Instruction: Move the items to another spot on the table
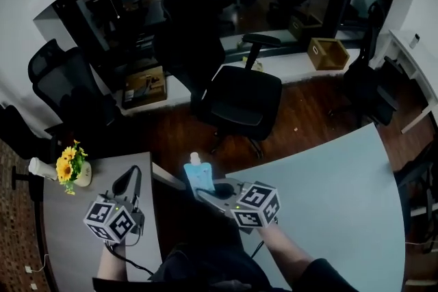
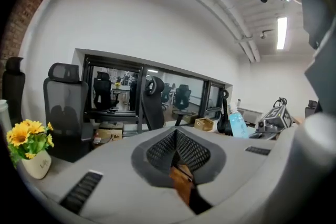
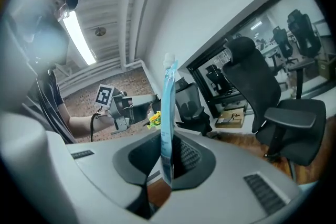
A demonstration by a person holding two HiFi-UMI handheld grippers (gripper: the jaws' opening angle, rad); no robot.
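holds a two-jaw gripper in each hand, both low in the head view. clamps the right gripper (image 3: pixel 167 159) on a flat blue pouch (image 3: pixel 168 107) with a white spout on top. grips it by the lower part, edge-on between the pads, standing nearly upright with a slight lean. carries the pouch in the air, touching neither surface, over the dark gap between the right edge of the small grey table (image 1: pixel 65 236) and the near left corner of the large pale table (image 1: pixel 328 202). points that gripper away from the body, toward the floor beyond the tables.

presses the jaws of the left gripper (image 2: pixel 177 150) together, mesh pads meeting, nothing caught between them. hangs it above the near right part of the small grey table, aimed roughly level toward the far edge.

near that table's far left corner: a cream vase (image 1: pixel 82 178) of yellow flowers (image 1: pixel 66 164), upright. just beside it, at or past the left edge, a white bottle-like thing (image 1: pixel 40 167); cannot tell whether on the table or off it. both well apart from the pouch.

beyond the tables, on the dark wooden floor: a black office chair (image 1: pixel 243 99), turned partly away. further back, along the base of a glass wall: a cardboard box (image 1: pixel 144 85) to the left and a wooden crate (image 1: pixel 328 52) to the right.
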